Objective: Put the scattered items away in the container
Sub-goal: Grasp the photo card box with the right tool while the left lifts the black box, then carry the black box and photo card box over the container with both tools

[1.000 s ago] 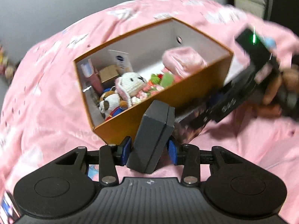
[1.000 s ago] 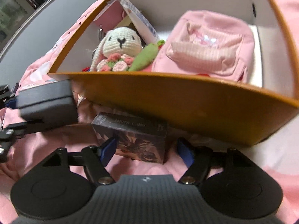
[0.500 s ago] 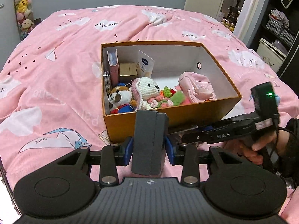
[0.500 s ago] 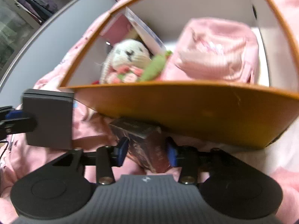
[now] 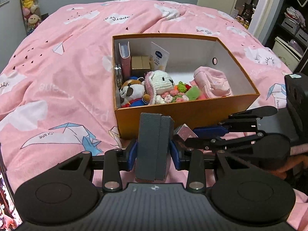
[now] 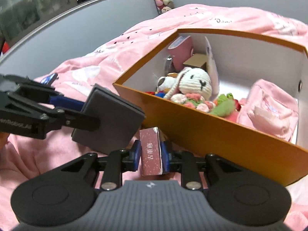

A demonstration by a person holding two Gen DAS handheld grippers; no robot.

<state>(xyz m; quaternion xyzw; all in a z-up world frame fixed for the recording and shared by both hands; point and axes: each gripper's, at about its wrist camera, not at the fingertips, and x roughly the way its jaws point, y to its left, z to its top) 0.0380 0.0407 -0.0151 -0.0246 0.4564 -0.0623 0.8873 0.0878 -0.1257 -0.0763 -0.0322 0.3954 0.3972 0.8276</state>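
An orange box (image 5: 192, 113) with white inside walls sits on the pink bed. It holds a crochet bunny (image 5: 161, 82), a plush dog (image 5: 132, 94), a pink pouch (image 5: 211, 84) and small packages. My left gripper (image 5: 154, 154) is shut on a dark grey case (image 5: 154, 140), held upright just before the box's front wall. In the right wrist view the orange box (image 6: 211, 134) lies ahead. My right gripper (image 6: 151, 156) has its jaws closing, pads pressing a dark red card box (image 6: 150, 140) held off the bed at the front left corner. The grey case (image 6: 111, 119) hangs to its left.
The pink duvet (image 5: 57, 77) spreads around the box on all sides. A phone (image 6: 49, 78) lies on the bed at the far left. Plush toys (image 5: 28, 5) hang on the wall behind, and shelves with baskets (image 5: 288, 23) stand at the right.
My right gripper closed from wide open onto the card box, lifted it off the bed and turned it on end. The left gripper rolled level, still holding the grey case.
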